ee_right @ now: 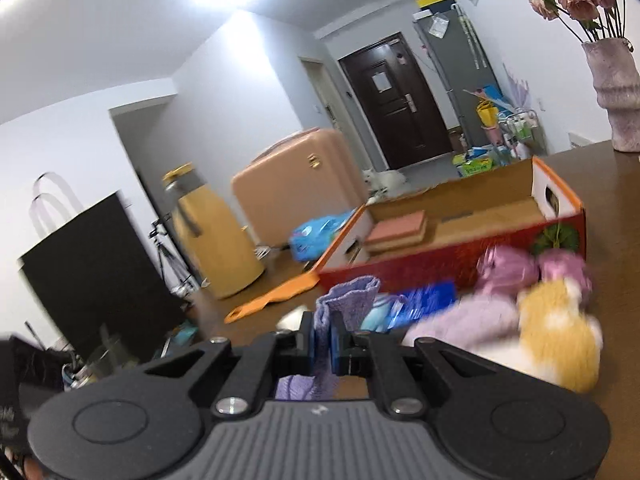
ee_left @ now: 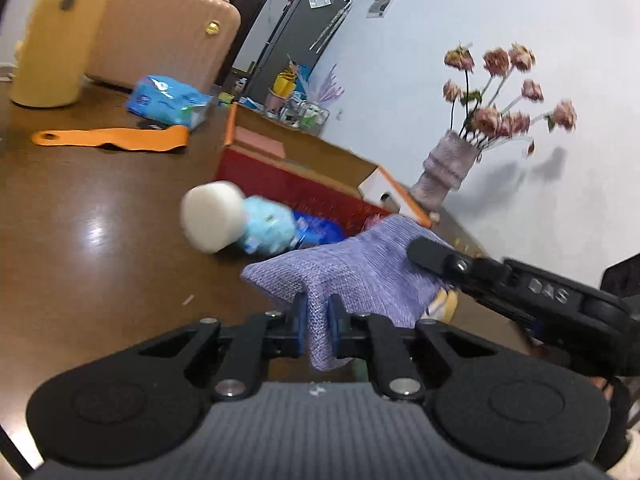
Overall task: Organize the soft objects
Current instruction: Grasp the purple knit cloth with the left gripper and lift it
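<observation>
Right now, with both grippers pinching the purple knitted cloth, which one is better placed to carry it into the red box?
Probably the right gripper: the red box opens just ahead of it. The left gripper grips the purple knitted cloth farther back, behind the white sponge.

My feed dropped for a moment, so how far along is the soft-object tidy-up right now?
Done: little that I can see; the cardboard box holds only a flat pink pad. In hand: both the left gripper and right gripper are shut on the purple knitted cloth. Left: the white and blue plush and the yellow and pink plush lie on the table outside the box.
</observation>
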Available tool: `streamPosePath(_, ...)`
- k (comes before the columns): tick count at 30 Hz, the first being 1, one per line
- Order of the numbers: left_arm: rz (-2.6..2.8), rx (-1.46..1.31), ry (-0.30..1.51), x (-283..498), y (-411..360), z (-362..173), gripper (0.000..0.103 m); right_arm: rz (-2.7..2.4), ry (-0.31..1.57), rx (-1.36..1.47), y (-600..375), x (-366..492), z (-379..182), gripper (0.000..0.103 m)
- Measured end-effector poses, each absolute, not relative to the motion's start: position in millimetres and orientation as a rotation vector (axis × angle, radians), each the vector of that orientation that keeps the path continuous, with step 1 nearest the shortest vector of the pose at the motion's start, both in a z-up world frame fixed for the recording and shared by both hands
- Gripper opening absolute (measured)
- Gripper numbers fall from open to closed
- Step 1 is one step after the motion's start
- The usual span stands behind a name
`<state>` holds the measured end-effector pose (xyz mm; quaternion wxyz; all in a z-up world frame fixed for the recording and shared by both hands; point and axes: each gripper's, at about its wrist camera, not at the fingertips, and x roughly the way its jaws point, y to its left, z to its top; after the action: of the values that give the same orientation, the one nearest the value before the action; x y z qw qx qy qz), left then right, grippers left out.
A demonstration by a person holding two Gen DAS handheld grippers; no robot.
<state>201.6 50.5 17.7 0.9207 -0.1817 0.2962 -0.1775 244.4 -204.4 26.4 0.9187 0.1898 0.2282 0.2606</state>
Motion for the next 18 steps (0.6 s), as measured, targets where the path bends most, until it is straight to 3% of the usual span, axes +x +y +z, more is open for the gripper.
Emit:
streamPosePath(5, -0.338, -0.335, 0.645, 153, 60, 1, 0.013, 0.510, 0.540, 0.310, -184, 179, -10, 0.008)
streamPosePath(6, -0.328, -0.333, 0.649, 148, 60, -3, 0.014, 0.487, 0.554, 0.301, -182, 170, -21, 0.011)
streamPosePath(9, -0.290, -0.307, 0.650, 138, 59, -9, 0.039, 0.425, 0.587, 0.266, -184, 156, -35, 0.020)
streamPosePath(10, -0.277, -0.305, 0.644, 135, 60, -8, 0.043, 0.421, 0.586, 0.261, -188, 154, -34, 0.025)
streamPosePath(12, -0.284, -0.318, 0.628, 132, 63, -6, 0.049, 0.408, 0.536, 0.277, -197, 145, -27, 0.032)
streamPosePath(14, -0.288, -0.342, 0.616, 134, 64, -6, 0.054, 0.387, 0.491, 0.281, -203, 143, -21, 0.049)
streamPosePath(18, -0.297, -0.367, 0.635, 146, 59, -13, 0.053, 0.370, 0.491, 0.272, -198, 161, -24, 0.051)
